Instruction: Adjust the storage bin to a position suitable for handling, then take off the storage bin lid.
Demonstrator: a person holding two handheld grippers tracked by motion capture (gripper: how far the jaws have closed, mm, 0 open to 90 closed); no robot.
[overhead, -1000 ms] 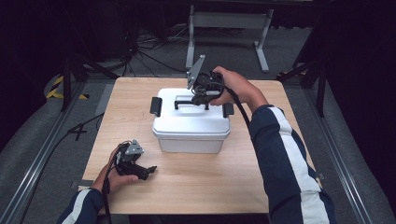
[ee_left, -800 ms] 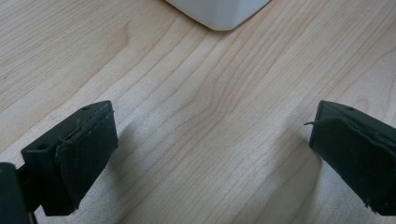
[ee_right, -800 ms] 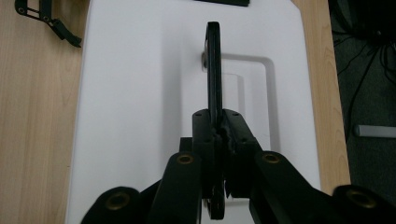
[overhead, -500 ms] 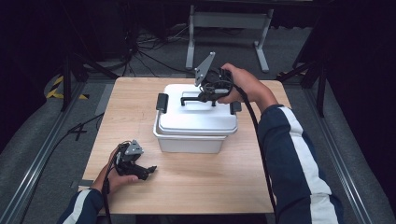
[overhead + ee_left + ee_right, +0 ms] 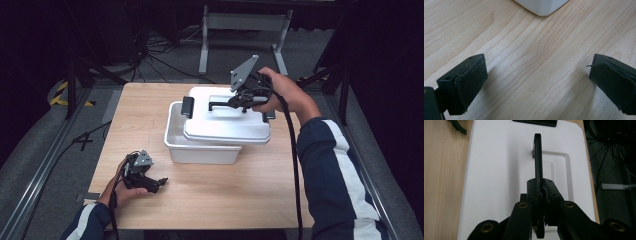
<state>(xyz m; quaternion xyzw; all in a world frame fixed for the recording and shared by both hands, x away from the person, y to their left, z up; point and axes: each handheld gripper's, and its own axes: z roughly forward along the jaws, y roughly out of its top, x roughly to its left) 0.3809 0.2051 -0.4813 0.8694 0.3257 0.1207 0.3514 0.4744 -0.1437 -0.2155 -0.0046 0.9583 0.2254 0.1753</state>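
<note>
A white plastic box [image 5: 200,150] stands in the middle of the wooden table [image 5: 150,110]. Its white lid [image 5: 225,125] hangs just above it, shifted right, so the box's left inside shows. My right gripper [image 5: 240,101] is shut on the lid's thin black handle [image 5: 222,105]. The right gripper view has the jaws [image 5: 541,187] clamped on that handle [image 5: 538,157] over the lid [image 5: 499,170]. My left gripper [image 5: 157,182] rests at the table's front left, open and holding nothing. In the left gripper view its fingertips [image 5: 536,77] stand wide apart over bare wood, with a box corner [image 5: 541,6] ahead.
A black latch [image 5: 187,106] sits on the lid's left end, and another [image 5: 534,122] shows at its far end in the right gripper view. Beyond the table lie cables and a metal stand [image 5: 245,22] on the dark floor. Bare wood stretches in front of the box.
The right gripper has lifted the lid off the box by its handle and carried it to the right, which uncovers the box's left side. The left gripper has stayed put.
</note>
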